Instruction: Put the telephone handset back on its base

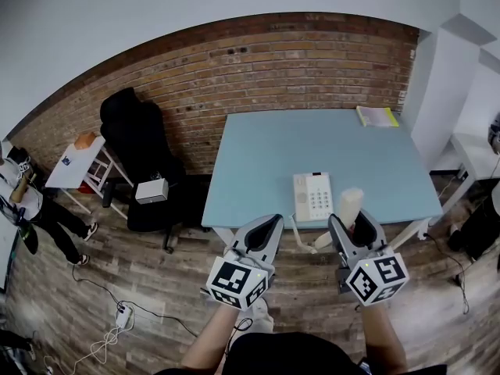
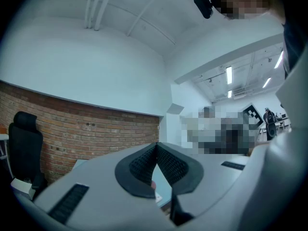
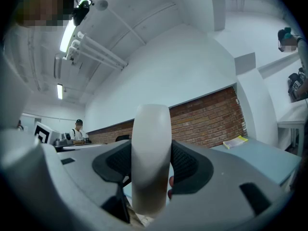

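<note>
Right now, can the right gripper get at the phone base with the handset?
Probably yes. The right gripper, shut on the handset, sits just right of the base near the table's front edge, with nothing between them. The left gripper is shut, empty, off to the left.

The left gripper [image 1: 268, 226] and right gripper [image 1: 353, 223] have pale grey shells, black ribbed pads [image 2: 168, 165] and dark slots [image 2: 70, 201]. Each carries a white cube [image 1: 237, 282] with black square markers. Below the cubes shows a black top [image 1: 289, 358].
</note>
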A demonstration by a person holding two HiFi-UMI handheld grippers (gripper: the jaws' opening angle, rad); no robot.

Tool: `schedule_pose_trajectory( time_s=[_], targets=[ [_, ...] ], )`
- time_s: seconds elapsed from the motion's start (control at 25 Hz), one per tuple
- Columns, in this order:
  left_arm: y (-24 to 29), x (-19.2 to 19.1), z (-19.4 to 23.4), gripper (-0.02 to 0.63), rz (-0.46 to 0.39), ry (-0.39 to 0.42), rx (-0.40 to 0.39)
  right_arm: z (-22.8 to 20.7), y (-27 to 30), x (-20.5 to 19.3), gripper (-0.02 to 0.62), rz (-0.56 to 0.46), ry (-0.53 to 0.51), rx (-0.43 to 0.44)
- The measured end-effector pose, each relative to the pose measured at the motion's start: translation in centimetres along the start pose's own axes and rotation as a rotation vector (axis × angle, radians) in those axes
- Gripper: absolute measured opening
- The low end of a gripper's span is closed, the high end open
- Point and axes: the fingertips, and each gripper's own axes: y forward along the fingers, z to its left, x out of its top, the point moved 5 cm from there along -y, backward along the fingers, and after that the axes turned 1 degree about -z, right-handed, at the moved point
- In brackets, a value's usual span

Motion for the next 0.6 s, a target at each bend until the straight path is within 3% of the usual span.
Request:
schedule_pose_trajectory(
  time_s=[0.6],
  targets=[
    [4.8,0.0,6.0,0.008,0.016,0.004,-0.026,-1.5,7.0,-0.2,0.239,0.022,0.008,-0.026]
  ],
)
